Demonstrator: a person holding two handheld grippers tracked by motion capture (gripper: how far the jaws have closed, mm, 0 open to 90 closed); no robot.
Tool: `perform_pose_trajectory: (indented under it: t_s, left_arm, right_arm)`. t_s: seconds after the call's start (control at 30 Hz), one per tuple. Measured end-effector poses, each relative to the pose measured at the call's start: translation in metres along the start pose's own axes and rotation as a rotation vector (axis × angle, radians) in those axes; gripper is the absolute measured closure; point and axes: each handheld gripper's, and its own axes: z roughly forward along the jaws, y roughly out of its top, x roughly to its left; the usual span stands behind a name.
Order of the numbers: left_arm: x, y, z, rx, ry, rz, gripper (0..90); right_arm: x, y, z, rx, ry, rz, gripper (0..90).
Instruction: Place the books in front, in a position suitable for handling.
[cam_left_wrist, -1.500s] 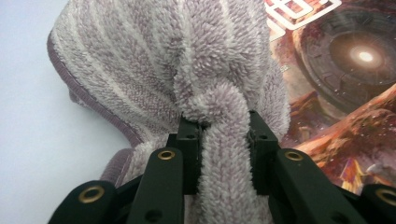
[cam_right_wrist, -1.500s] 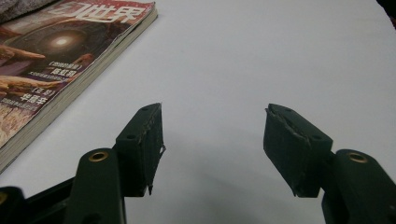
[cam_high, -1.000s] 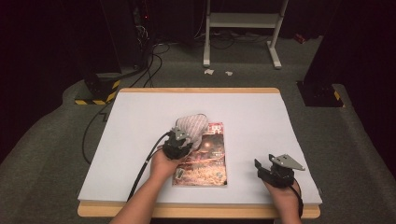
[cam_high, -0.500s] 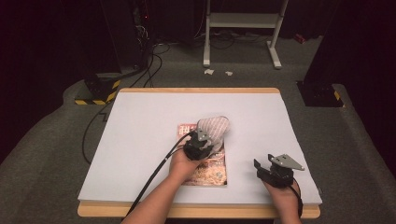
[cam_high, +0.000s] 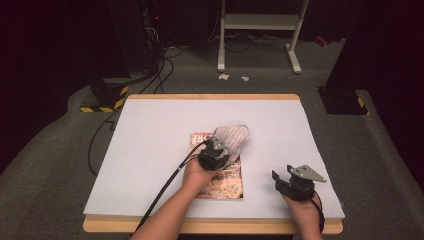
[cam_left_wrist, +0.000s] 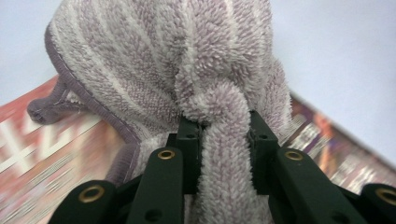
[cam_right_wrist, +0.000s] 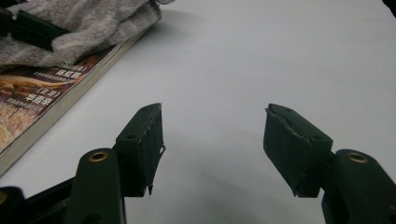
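A lilac-and-white striped towel lies bunched on the upper right part of a reddish magazine near the middle of the white table. My left gripper is shut on a fold of the towel, which is pinched between its two black jaws above the magazine cover. My right gripper rests near the table's front right, open with nothing between its fingers. In the right gripper view the magazine and the towel sit at the upper left.
The white table top has a wooden front edge. A cable trails from my left gripper toward the front. Beyond the table stand a white metal stand and a yellow-and-black striped box on grey floor.
My left gripper has dragged the towel rightward across the magazine, from its upper left to its upper right. The right gripper has stayed put.
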Motion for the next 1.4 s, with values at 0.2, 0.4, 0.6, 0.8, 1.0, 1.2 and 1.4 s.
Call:
perform_pose_trajectory:
  t_s: [0.2, 0.4, 0.6, 0.8, 1.0, 1.2, 1.4]
  left_arm:
    - [0.037, -0.017, -0.019, 0.009, 0.056, -0.055, 72.1]
    - [0.062, -0.031, -0.033, 0.012, 0.108, -0.088, 72.1]
    - [0.077, -0.035, -0.041, 0.012, 0.125, -0.115, 72.1]
    - [0.088, -0.021, -0.041, -0.002, 0.161, -0.12, 72.2]
    - [0.096, -0.016, -0.018, 0.03, 0.172, -0.138, 72.1]
    - [0.09, 0.0, -0.004, 0.05, 0.155, -0.119, 72.1]
    - [0.071, 0.016, 0.015, 0.042, 0.106, -0.103, 72.1]
  right_arm:
    - [0.001, 0.0, 0.0, -0.003, -0.002, -0.001, 37.8]
    - [0.002, 0.0, 0.001, 0.003, -0.004, -0.002, 37.9]
    - [0.004, 0.001, 0.002, 0.001, 0.001, 0.0, 37.9]
    - [0.004, 0.001, 0.001, -0.001, 0.003, -0.003, 37.9]
    - [0.002, 0.001, 0.0, -0.004, 0.001, 0.008, 37.9]
    - [0.002, 0.0, 0.0, -0.004, 0.006, 0.01, 37.9]
    - [0.002, 0.001, -0.001, -0.007, 0.012, 0.007, 37.9]
